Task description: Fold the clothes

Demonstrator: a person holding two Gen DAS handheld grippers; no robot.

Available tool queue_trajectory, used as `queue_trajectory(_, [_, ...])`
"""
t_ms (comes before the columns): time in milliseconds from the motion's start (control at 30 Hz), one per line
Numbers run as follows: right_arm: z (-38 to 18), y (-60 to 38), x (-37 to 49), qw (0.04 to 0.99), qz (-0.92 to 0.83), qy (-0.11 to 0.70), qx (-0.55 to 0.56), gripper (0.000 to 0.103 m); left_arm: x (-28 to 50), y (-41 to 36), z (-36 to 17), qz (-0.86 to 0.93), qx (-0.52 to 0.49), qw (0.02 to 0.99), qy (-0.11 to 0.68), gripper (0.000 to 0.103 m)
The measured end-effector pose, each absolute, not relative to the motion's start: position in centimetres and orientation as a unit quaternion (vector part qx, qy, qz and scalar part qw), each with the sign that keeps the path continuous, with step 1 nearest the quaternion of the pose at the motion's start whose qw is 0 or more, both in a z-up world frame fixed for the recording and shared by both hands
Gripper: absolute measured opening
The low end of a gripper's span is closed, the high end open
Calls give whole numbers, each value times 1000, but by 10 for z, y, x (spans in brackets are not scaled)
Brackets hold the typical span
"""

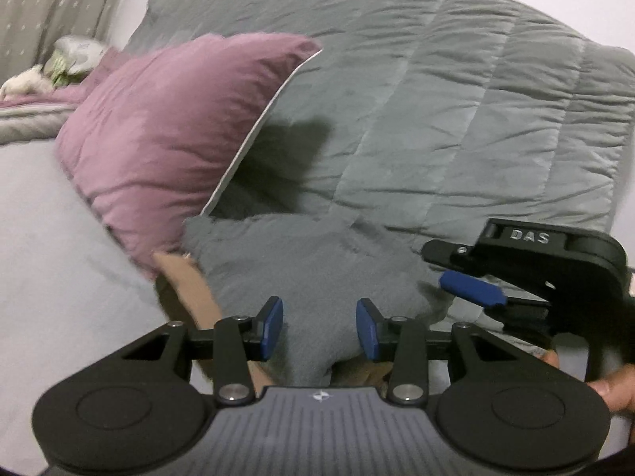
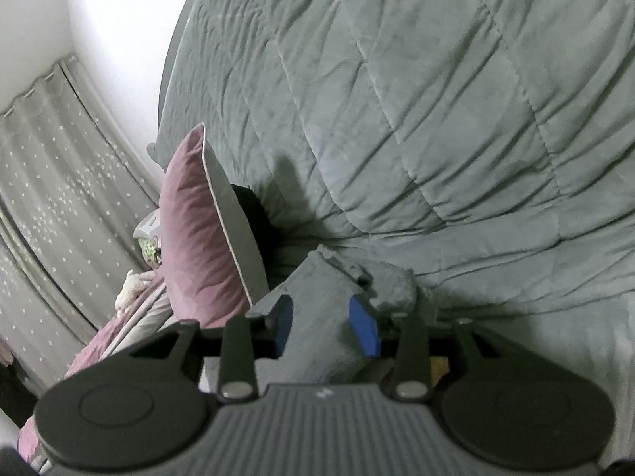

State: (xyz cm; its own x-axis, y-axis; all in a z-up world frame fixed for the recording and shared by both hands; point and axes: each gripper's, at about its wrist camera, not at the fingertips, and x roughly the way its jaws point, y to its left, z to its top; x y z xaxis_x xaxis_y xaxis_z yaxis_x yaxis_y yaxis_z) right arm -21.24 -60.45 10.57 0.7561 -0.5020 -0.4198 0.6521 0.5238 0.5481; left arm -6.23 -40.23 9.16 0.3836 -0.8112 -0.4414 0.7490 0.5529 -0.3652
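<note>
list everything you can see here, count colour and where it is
grey garment: 1, grey fleecy fabric, bunched on the bed in front of both grippers
pillow: 1, mauve with white piping and grey back, propped against the quilt, left of the garment
quilt: 1, grey-green, stitched in panels, heaped behind the garment
bed sheet: 1, pale lilac-grey, under everything
curtain: 1, grey with small white dots, far left
soft toys: blurred pale shapes, far left near the curtain, count unclear
tan piece: 1, brown, beside the garment, too blurred to identify
left gripper: black with blue pads, open around the garment
right gripper: black with blue pads, garment between the fingers
hand: on the right gripper's handle
</note>
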Motion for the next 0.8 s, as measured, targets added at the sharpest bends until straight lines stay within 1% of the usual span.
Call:
queue_trajectory(133, [114, -588, -217, 870, -337, 124, 339, 45, -66, -396, 99, -449, -33, 829, 332, 41])
queue_trajectory(267, [120, -571, -226, 870, -346, 141, 321, 56, -71, -386, 103, -423, -19, 829, 364, 51])
queue_trajectory(333, [122, -565, -231, 868, -353, 147, 315, 58, -73, -381, 106, -411, -13, 832, 373, 54])
queue_trajectory(400, [123, -560, -237, 866, -360, 153, 313, 60, -76, -376, 108, -401, -6, 834, 379, 59])
queue_trajectory(467, [123, -556, -241, 863, -365, 157, 311, 74, -78, -373, 111, -394, 2, 835, 384, 68])
queue_trajectory(500, [123, -554, -243, 863, -367, 159, 310, 76, -79, -371, 112, -391, 6, 836, 385, 70])
queue_trajectory(667, [125, -546, -247, 860, -379, 174, 293, 90, -81, -373, 108, -384, 29, 828, 407, 90])
queue_trajectory(700, [126, -546, -246, 860, -381, 176, 291, 92, -82, -373, 108, -383, 34, 826, 412, 92])
queue_trajectory(733, [127, -546, -246, 859, -382, 178, 290, 98, -82, -373, 107, -382, 39, 824, 417, 95])
queue_trajectory(800, [128, -545, -245, 857, -386, 183, 287, 102, -83, -374, 105, -379, 48, 820, 427, 98])
